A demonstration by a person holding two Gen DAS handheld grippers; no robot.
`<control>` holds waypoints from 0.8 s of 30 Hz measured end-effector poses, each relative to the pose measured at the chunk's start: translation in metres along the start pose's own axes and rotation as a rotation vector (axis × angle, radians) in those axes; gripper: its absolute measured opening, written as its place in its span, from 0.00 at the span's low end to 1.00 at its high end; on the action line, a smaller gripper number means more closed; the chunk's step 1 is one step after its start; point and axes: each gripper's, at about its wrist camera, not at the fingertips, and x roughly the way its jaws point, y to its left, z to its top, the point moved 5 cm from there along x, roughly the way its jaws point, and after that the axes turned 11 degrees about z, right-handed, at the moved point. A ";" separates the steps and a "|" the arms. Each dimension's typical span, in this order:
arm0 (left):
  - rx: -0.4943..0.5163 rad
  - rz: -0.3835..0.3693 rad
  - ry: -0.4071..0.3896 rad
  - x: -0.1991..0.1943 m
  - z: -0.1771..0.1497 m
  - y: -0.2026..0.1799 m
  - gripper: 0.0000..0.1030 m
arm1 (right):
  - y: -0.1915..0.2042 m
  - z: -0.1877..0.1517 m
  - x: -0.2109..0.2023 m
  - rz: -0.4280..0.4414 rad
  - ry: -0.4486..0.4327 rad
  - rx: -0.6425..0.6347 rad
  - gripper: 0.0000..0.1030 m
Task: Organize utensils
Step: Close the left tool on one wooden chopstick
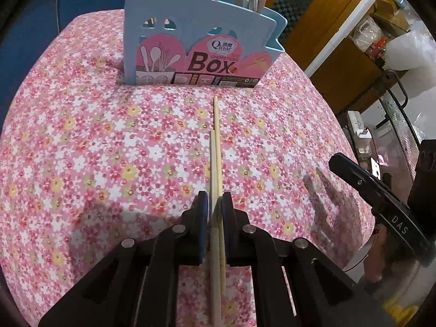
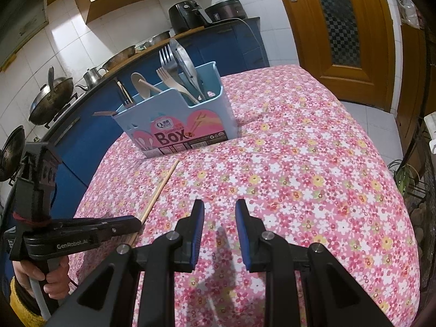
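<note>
Two pale wooden chopsticks [image 1: 216, 163] lie side by side between the blue pads of my left gripper [image 1: 216, 200], which is shut on them; their tips point at the light blue utensil box [image 1: 196, 51] at the table's far side. In the right wrist view the chopsticks [image 2: 160, 188] slant over the cloth from the left gripper [image 2: 137, 224] toward the box [image 2: 174, 120], which holds forks, wooden spoons and a wooden fork. My right gripper [image 2: 219, 209] hovers open over the cloth with nothing between its fingers; in the left wrist view one of its fingers [image 1: 362, 182] shows at the right.
The table wears a pink flowered cloth [image 2: 299, 177]. A blue counter [image 2: 90, 136] with woks, a kettle and an air fryer runs behind the table at the left. A wooden door [image 2: 340, 35] stands at the right. A hand [image 2: 51, 280] grips the left gripper's handle.
</note>
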 end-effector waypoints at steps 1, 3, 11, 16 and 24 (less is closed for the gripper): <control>0.002 0.005 -0.004 -0.002 0.000 0.002 0.09 | 0.000 0.000 0.000 0.000 0.000 0.002 0.25; 0.005 -0.002 -0.008 -0.005 -0.001 0.003 0.11 | 0.000 0.000 0.000 0.002 0.001 0.002 0.25; -0.007 0.031 0.002 -0.003 -0.004 0.010 0.12 | 0.000 -0.002 0.001 0.004 0.003 0.004 0.25; 0.066 0.084 -0.001 -0.001 -0.010 -0.001 0.17 | 0.001 -0.002 0.002 0.006 0.006 0.005 0.25; 0.118 0.157 -0.021 0.008 -0.001 -0.015 0.13 | 0.001 -0.002 0.002 0.009 0.006 0.004 0.25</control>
